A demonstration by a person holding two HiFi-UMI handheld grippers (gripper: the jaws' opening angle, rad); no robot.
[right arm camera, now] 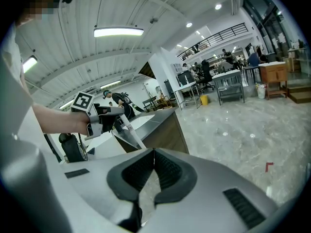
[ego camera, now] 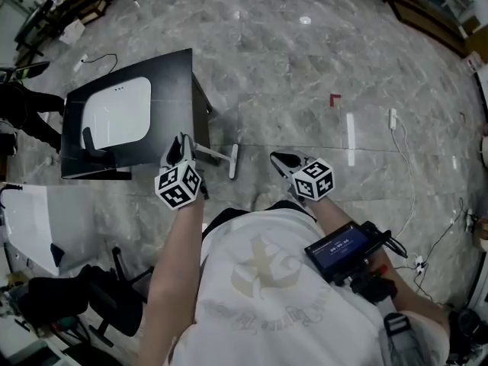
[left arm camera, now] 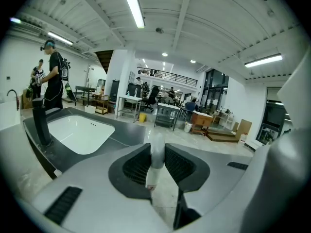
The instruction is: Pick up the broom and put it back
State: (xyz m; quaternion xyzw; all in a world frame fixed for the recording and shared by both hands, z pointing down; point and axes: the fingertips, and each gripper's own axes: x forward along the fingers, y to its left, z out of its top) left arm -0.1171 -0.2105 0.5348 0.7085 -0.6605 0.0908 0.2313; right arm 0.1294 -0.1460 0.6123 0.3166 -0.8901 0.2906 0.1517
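Two grippers show in the head view, one in each of the person's hands, above a grey marble floor (ego camera: 305, 67). The left gripper (ego camera: 183, 149) is clamped on the broom (ego camera: 218, 155). In the left gripper view, the broom's round white handle stands upright between the two dark pads (left arm camera: 133, 166), which press on it from both sides. From the head, the handle runs from those jaws toward the right of the picture and ends in a short white crosspiece. It lies just beside the near corner of a black counter (ego camera: 171, 71). Whether the far end touches the floor cannot be told.

The right gripper (ego camera: 282, 162) is near the broom's crosspiece but apart from it. In its own view the jaws are together, tips meeting, with nothing between them. That view also looks across at the left gripper, where the white handle slants down in front of the counter.

The counter holds a white sink (ego camera: 116, 114) with a black tap (ego camera: 91, 141) at its near edge. A small red mark (ego camera: 334, 99) and a white cable (ego camera: 402, 158) lie on the floor farther out. A black chair (ego camera: 107, 292) stands at the lower left. A device with a lit screen (ego camera: 339, 248) hangs at the person's chest. In the left gripper view, two people (left arm camera: 51, 76) stand beyond the sink.
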